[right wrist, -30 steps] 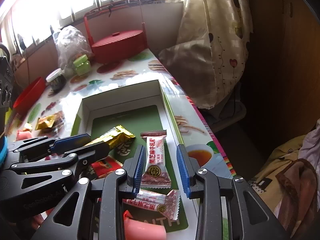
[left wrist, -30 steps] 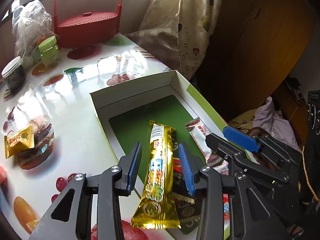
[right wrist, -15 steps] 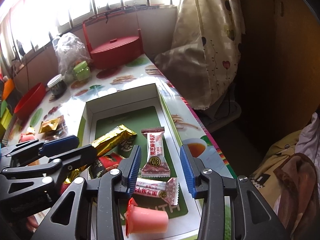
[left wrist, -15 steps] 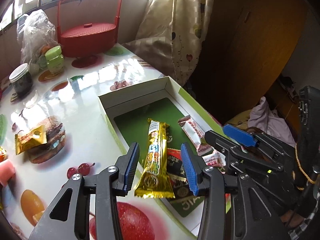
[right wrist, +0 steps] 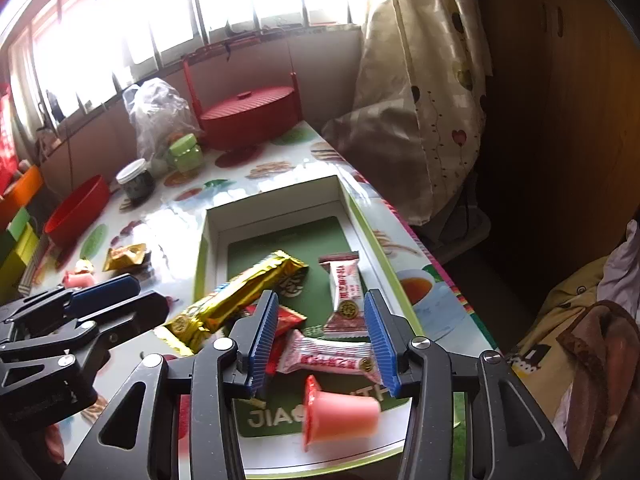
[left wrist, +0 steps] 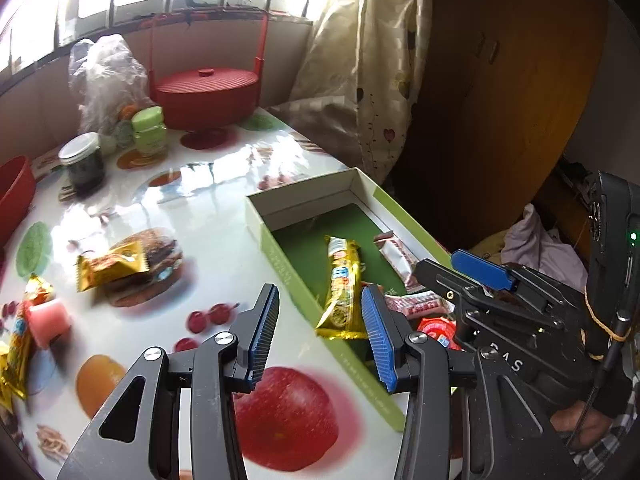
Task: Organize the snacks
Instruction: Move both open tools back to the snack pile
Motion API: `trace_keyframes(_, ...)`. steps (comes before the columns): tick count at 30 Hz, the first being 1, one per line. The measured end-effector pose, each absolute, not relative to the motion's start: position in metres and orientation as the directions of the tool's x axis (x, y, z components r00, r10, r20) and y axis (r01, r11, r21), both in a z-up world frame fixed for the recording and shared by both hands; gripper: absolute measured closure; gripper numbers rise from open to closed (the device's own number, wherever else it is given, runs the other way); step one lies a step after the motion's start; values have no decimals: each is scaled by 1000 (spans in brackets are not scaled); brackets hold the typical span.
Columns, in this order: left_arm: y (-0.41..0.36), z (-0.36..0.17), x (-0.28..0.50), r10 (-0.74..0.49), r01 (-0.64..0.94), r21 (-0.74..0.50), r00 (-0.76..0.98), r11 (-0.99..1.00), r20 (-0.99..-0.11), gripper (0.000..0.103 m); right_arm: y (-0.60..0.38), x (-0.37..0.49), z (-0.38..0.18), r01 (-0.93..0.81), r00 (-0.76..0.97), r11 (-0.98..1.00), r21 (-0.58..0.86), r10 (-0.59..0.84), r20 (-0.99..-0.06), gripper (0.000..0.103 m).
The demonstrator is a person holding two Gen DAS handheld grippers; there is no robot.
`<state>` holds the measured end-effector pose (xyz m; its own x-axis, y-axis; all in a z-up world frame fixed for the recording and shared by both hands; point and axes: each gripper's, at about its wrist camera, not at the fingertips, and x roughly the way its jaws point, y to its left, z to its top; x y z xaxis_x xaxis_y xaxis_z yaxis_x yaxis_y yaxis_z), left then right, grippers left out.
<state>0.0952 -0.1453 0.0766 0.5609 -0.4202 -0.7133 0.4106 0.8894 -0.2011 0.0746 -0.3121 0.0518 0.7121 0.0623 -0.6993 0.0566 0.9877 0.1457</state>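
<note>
Snacks are split between two places: several lie inside the shallow green-lined box (right wrist: pixel 276 204) on my fruit-print table (left wrist: pixel 192 200), and others wait loose on the table to the left. In the box I see the long gold bar (right wrist: pixel 240 296) leaning over the near-left wall, a white-and-maroon candy (right wrist: pixel 346 296), a second one (right wrist: pixel 332 356) crosswise below it, a red packet (right wrist: pixel 286 322), and a pink jelly cup (right wrist: pixel 340 410) on its side. Outside lie a gold packet (left wrist: pixel 114 264) and a pink jelly cup (left wrist: pixel 46 318).

My left gripper (left wrist: pixel 318 338) hangs above the box's left wall, jaws apart and empty. My right gripper (right wrist: pixel 318 338) hovers over the box, jaws apart, holding nothing.

I judge the next step is fetching a loose snack. I should swing the left gripper toward the gold packet, descend squarely, and close across its narrow width so the foil does not slip.

Compared with a second ago, both grippers have risen and drawn back, and the gold bar lies released.
</note>
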Motion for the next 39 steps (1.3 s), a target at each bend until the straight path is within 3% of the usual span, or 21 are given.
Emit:
trace_keyframes(29,-61,81,72,-314,272,-172,670,947,-673,58,-231,76,69,-92,729,987,134,158,-666,53)
trace_keyframes(39,3,69,73,-213,134,-167,691,977,-691,58,-175,97,66,-209,695,968,137,246,-675,52)
